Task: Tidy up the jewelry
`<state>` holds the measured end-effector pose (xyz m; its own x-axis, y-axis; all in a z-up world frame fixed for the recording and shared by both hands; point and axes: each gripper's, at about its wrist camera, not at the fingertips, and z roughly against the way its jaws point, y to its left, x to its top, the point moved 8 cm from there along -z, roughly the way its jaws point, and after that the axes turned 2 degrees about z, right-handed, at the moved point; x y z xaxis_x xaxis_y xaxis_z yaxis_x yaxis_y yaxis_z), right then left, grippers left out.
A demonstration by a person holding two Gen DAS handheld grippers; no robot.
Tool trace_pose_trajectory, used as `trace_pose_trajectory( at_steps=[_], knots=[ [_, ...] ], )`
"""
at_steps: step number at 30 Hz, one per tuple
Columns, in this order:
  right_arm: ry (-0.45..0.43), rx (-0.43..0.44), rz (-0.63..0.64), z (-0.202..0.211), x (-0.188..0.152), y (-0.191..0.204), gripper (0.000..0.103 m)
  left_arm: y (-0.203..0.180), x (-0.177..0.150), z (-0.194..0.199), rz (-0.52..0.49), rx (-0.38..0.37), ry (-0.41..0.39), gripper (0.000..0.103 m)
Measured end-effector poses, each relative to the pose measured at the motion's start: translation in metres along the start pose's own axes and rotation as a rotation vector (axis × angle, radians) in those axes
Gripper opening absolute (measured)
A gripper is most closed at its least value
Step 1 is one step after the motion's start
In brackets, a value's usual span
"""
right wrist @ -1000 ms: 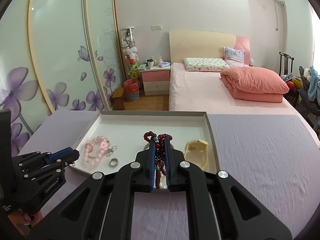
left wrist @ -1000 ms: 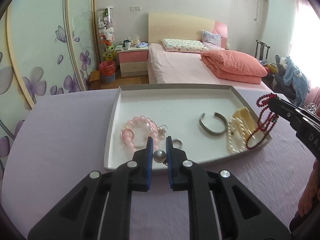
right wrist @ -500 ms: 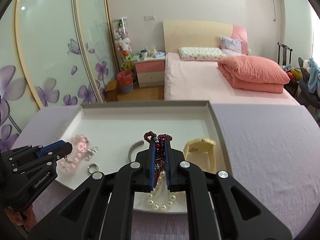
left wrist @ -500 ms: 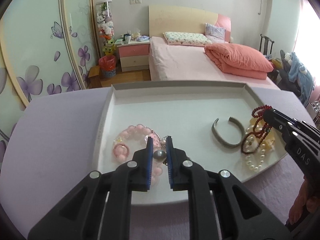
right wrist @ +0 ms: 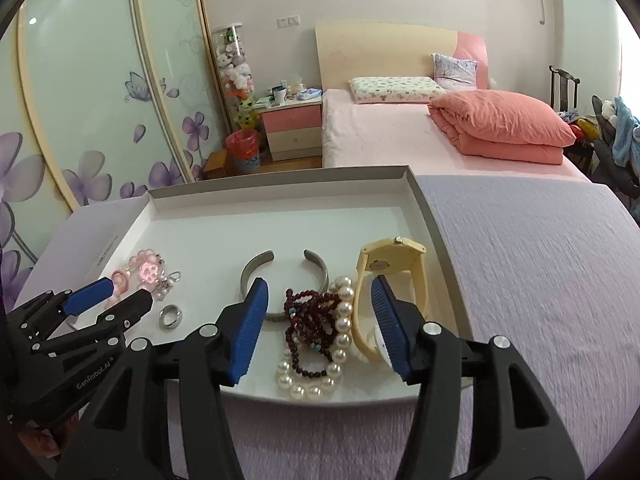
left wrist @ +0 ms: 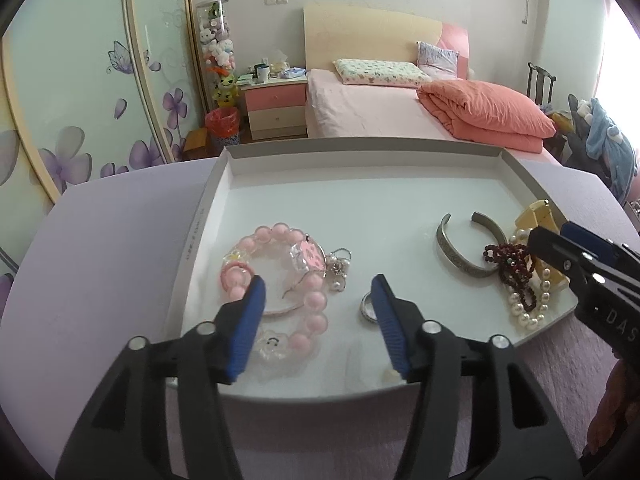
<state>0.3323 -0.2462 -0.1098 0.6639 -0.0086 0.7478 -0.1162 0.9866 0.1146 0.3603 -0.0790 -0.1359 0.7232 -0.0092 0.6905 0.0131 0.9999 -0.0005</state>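
Over the tray's point(right wrist: 424, 204) near edge both tools have just spread their jaws, gripping nothing. Under the right gripper point(right wrist: 320, 298) a dark red bead strand point(right wrist: 308, 316) lies coiled on the pearl strand point(right wrist: 340, 320), near the right edge, beside the cream watch point(right wrist: 394, 260) and silver cuff point(right wrist: 256, 268). Only the left gripper's point(left wrist: 318, 296) view fully shows the pink bead bracelet point(left wrist: 280, 236) near the left edge, by the ring point(left wrist: 366, 308).

Soft daylight glares in right of the bed point(left wrist: 384, 120); both fisheye views are sharp, bowed and dark-cornered at edges.
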Motion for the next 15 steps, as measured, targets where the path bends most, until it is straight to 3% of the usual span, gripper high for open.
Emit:
trace_pose_trajectory(
  at_steps=[6,11,15],
  knots=[
    [-0.027,0.014,-0.014,0.02,-0.007,0.001,0.055,0.004,-0.007,0.023,0.008,0.023,-0.052,0.073],
    [-0.045,0.013,-0.016,0.037,-0.015,0.001,0.056,0.01,-0.015,0.049,0.039,0.019,-0.089,0.076],
    [-0.07,0.01,0.0,0.057,-0.022,0.006,0.063,0.017,-0.02,0.078,0.049,0.036,-0.143,0.082]
  ],
)
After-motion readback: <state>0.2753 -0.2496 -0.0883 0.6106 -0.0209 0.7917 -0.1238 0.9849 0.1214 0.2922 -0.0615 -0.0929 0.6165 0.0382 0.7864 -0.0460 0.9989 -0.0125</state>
